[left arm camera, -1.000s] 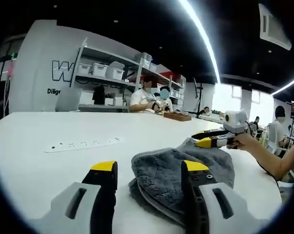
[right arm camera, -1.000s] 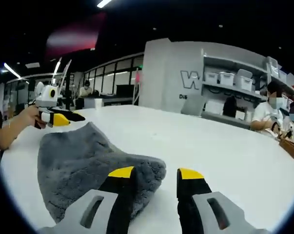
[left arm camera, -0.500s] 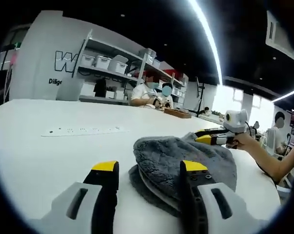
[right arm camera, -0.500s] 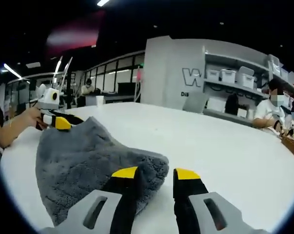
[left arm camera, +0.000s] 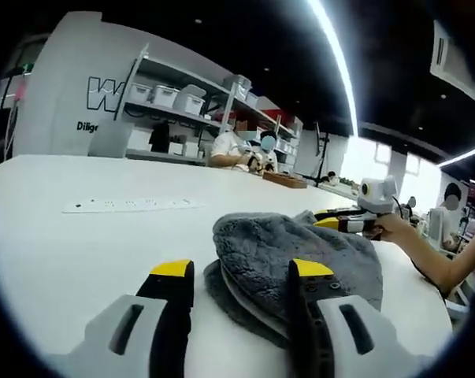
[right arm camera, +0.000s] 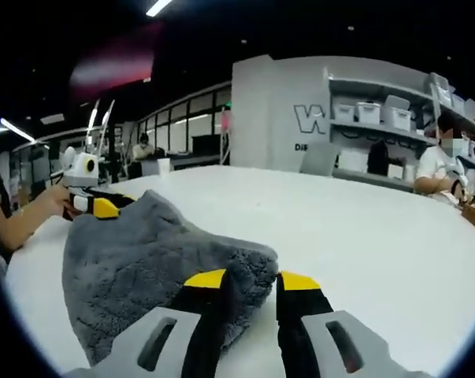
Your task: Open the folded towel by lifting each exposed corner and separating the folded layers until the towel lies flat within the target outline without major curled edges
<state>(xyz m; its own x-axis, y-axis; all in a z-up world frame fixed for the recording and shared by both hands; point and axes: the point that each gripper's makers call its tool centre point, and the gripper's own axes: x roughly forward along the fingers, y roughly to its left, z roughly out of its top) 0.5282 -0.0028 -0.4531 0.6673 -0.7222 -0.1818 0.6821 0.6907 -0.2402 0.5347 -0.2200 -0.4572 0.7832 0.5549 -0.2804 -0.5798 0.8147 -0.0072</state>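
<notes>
step: gripping corners for unfolding | thick grey plush folded towel (left arm camera: 300,256) lying on the white counter (left arm camera: 79,244) | left gripper (left arm camera: 241,276) fingers spread over near fold | right gripper (right arm camera: 249,285) fingers closing on corner, grip unclear | next: pinch, lift, separate layers

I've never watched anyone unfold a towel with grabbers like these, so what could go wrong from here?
The gray towel lies in stacked layers; the left gripper may pinch several at once, so the folds would not separate.

The right gripper has its jaws close together at a fluffy corner; it might slip off the pile.

Both grippers hold opposite ends, so pulling unevenly could drag the towel across the white table rather than open it.
</notes>
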